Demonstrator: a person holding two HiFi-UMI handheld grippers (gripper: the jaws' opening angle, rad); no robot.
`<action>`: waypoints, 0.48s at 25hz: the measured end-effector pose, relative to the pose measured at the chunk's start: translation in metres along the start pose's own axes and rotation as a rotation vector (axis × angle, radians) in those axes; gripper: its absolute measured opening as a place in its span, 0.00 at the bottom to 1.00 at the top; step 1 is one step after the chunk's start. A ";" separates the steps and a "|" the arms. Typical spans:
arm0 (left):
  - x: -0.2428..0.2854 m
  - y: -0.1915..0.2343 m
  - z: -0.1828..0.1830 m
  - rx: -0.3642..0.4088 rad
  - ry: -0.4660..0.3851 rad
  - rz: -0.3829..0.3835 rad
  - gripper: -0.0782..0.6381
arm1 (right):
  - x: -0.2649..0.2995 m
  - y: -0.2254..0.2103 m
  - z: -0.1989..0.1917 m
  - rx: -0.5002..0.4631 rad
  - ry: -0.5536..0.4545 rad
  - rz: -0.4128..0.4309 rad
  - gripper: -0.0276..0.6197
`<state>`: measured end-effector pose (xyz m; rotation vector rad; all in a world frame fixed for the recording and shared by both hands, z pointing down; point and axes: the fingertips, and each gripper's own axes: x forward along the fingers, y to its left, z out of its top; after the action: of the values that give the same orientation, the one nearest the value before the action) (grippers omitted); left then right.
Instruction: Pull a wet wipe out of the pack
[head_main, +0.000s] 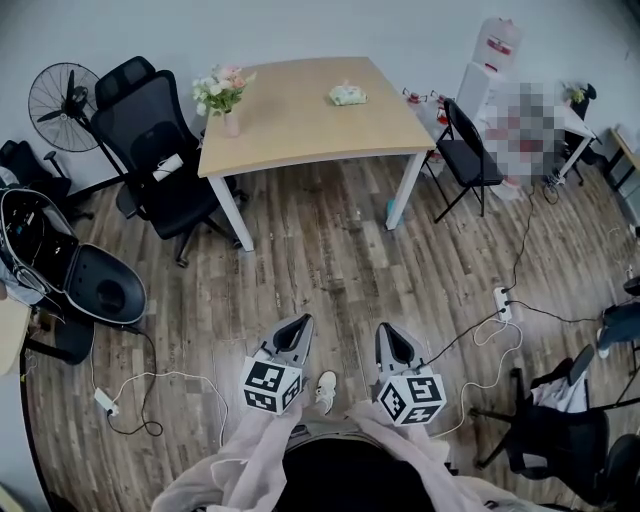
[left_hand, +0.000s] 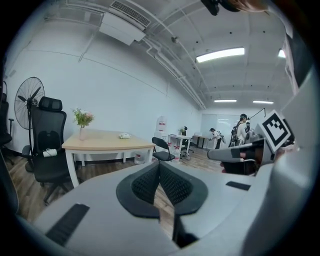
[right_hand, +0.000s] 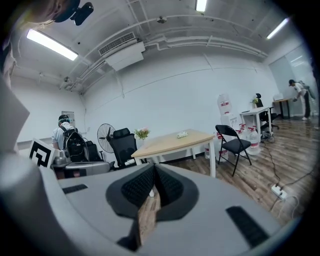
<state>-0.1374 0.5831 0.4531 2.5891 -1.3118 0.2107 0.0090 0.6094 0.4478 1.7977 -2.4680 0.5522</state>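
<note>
The wet wipe pack (head_main: 347, 95) lies on a light wooden table (head_main: 300, 135) far ahead across the floor. It shows small on the tabletop in the left gripper view (left_hand: 124, 135) and in the right gripper view (right_hand: 182, 134). My left gripper (head_main: 303, 322) and right gripper (head_main: 386, 330) hang side by side over the wooden floor, well short of the table. Both have their jaws shut with nothing between them, tips touching in the left gripper view (left_hand: 159, 164) and the right gripper view (right_hand: 154, 165).
A vase of flowers (head_main: 224, 95) stands at the table's left corner. Black office chairs (head_main: 160, 150) and a fan (head_main: 65, 100) sit left, a folding chair (head_main: 465, 155) right. Cables and a power strip (head_main: 503, 303) lie on the floor. People stand further off.
</note>
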 end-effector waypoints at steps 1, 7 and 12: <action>0.006 0.005 0.003 -0.001 -0.002 -0.003 0.12 | 0.007 -0.002 0.003 -0.001 -0.003 -0.003 0.06; 0.038 0.033 0.013 0.003 -0.001 -0.014 0.12 | 0.048 -0.011 0.014 -0.014 -0.006 -0.019 0.06; 0.060 0.045 0.021 0.023 0.005 -0.046 0.12 | 0.074 -0.018 0.018 -0.026 -0.005 -0.036 0.06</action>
<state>-0.1377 0.5056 0.4533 2.6330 -1.2535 0.2245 0.0041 0.5312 0.4530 1.8318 -2.4294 0.5112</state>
